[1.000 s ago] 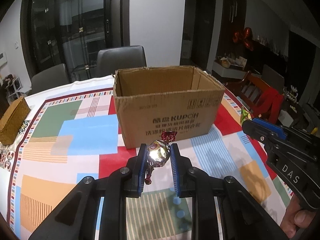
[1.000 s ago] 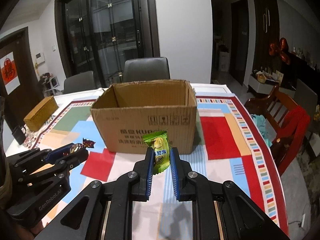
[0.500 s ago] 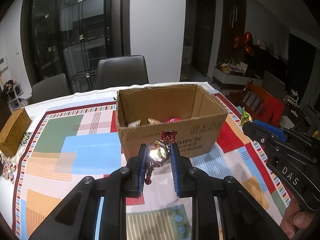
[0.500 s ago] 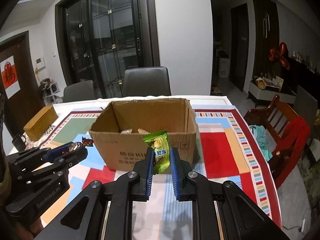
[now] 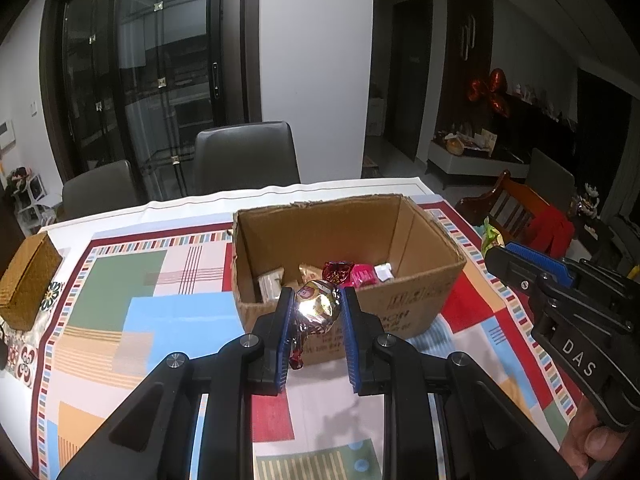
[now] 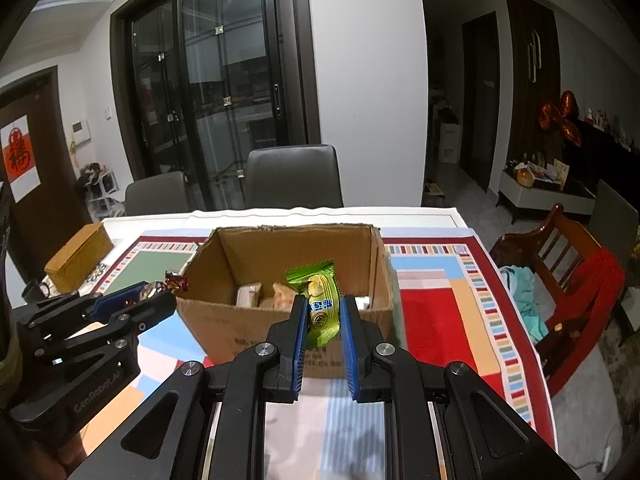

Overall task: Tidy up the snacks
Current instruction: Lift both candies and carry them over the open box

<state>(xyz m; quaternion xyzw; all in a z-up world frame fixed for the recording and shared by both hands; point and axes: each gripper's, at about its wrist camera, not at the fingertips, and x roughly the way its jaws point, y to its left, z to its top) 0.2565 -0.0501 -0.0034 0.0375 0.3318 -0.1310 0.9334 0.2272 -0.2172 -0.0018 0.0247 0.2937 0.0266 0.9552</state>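
Note:
An open cardboard box (image 5: 416, 304) stands on the patterned tablecloth, with several wrapped snacks (image 5: 362, 274) inside. My left gripper (image 5: 316, 306) is shut on a shiny foil-wrapped candy (image 5: 316, 308), held just before the box's near wall and above its rim. My right gripper (image 6: 323, 312) is shut on a green snack packet (image 6: 318, 300), also raised at the box's (image 6: 224, 320) near wall. The right gripper shows in the left wrist view (image 5: 520, 264) to the right of the box. The left gripper shows in the right wrist view (image 6: 136, 304) to the left of the box.
A woven brown box (image 5: 26, 280) sits at the table's left edge. Grey chairs (image 5: 244, 156) stand behind the table. A wooden chair with red cloth (image 6: 576, 276) stands to the right. The tablecloth (image 5: 132, 320) spreads around the box.
Both grippers have risen and moved toward the box with their snacks, so the box's inside and its contents have come into view.

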